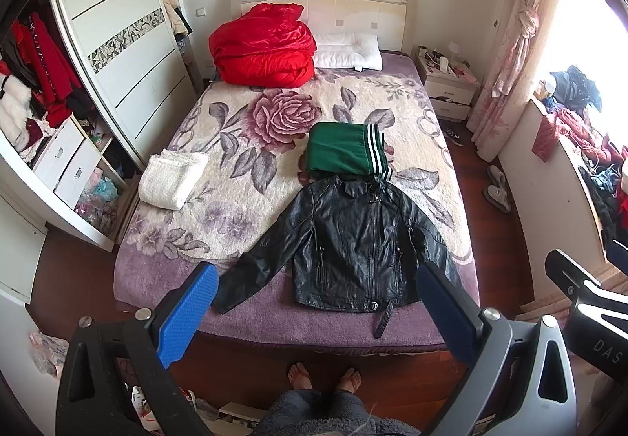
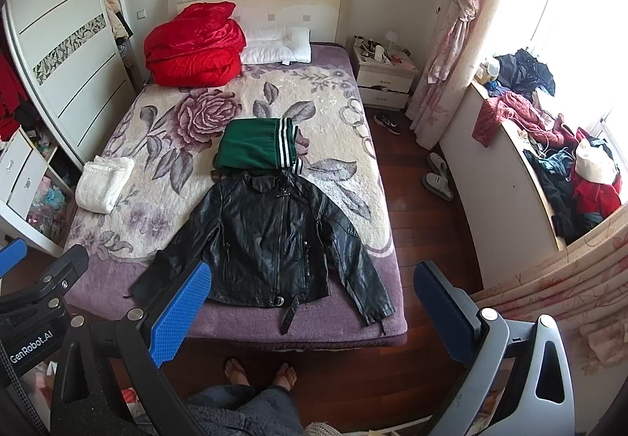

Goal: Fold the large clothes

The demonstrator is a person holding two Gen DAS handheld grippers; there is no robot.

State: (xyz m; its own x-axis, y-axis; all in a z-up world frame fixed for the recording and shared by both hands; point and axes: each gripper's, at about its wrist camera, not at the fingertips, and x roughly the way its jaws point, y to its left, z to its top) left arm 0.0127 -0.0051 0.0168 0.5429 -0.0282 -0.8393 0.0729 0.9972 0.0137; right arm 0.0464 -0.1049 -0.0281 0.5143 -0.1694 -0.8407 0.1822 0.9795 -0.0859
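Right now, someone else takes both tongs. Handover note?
Left tongs: open, empty, held above the foot of the bed.
Right tongs: open, empty, same height.
Black leather jacket: flat on the bed, front up, zipped, both sleeves spread out, collar toward the headboard. Unfolded.
Green garment with white stripes: already folded, lying just beyond the jacket's collar.
White folded item: at the bed's left edge.
Left to do: fold the jacket, sleeves in first, probably.

A home bedroom — bed (image 1: 251, 302), wardrobe (image 1: 117, 55), nightstand (image 1: 447, 86) and curtained window (image 2: 463, 28).
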